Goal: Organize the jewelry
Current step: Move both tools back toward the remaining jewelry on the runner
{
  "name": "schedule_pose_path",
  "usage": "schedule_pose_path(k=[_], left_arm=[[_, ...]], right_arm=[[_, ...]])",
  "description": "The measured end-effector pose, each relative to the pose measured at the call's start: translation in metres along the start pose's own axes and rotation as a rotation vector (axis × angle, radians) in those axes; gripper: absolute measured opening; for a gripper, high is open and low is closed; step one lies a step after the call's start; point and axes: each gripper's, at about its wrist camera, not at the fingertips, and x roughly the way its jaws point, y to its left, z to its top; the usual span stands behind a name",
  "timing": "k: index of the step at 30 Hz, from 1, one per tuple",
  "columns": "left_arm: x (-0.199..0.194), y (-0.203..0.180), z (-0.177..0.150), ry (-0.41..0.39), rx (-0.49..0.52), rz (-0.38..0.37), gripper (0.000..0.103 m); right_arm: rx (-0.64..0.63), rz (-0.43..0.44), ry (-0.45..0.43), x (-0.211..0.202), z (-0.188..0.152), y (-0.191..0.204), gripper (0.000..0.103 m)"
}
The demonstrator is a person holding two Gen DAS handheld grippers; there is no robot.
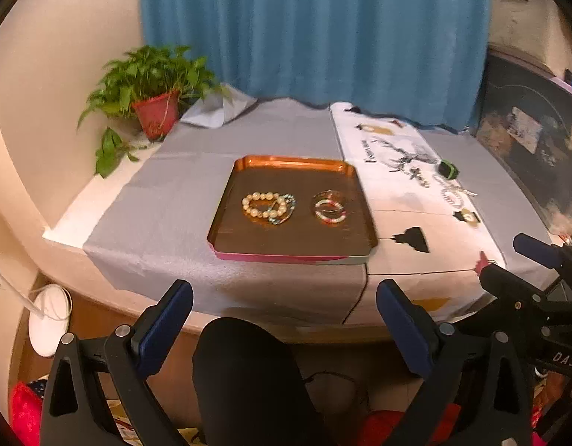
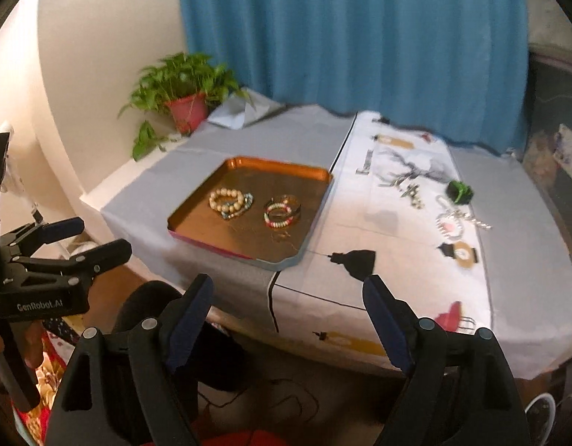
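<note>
Both claws hang back off the near edge of the desk (image 1: pixel 167 200), over the floor, and neither is carrying anything: the left claw (image 1: pixel 284 319) stands wide, and so does the right claw (image 2: pixel 288 312). From where I stand the job looks partly done. The copper tray (image 1: pixel 293 161) sits on the grey cloth and already holds a cream pearl bracelet (image 1: pixel 262 204) with a bluish beaded one (image 1: pixel 288 210) lying against it, and a little apart a red, white and green bead bracelet (image 1: pixel 330 211) with a thin gold bangle (image 2: pixel 288 200) just behind it. What is left lies well over to the right on the printed white cloth (image 2: pixel 397 230): a pale bead bracelet (image 2: pixel 449 227), a silvery chain or clasp piece (image 2: pixel 475 221) touching it, a dark metal piece (image 2: pixel 410 189) nearer the tray, and a small green and black object (image 2: pixel 460 191) that I cannot identify. Those, I'd judge, are for the right claw, being closest to it. A potted plant (image 1: pixel 152 93) stands in the far left corner and a blue curtain (image 1: pixel 315 29) hangs behind, both well clear. Nothing blocks the way to the loose pieces, though the cloth's black printed shapes sit close around them and might confuse the eye.
</note>
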Motion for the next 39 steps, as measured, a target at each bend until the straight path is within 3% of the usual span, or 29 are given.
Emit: schedule_pose_path(k=[16, 29, 39], left_arm=[[-0.044, -0.038, -0.006, -0.075, 0.065, -0.025, 0.102], [-0.019, -0.056, 0.005, -0.026, 0.098, -0.022, 0.102], [0.028, -0.081, 0.031, 0.037, 0.108, -0.061, 0.102]], right_arm=[[0.026, -0.037, -0.114, -0.068, -0.017, -0.013, 0.086], [0.088, -0.034, -0.084, -0.054, -0.022, -0.039, 0.087], [0.147, -0.078, -0.059, -0.033, -0.020, -0.083, 0.087]])
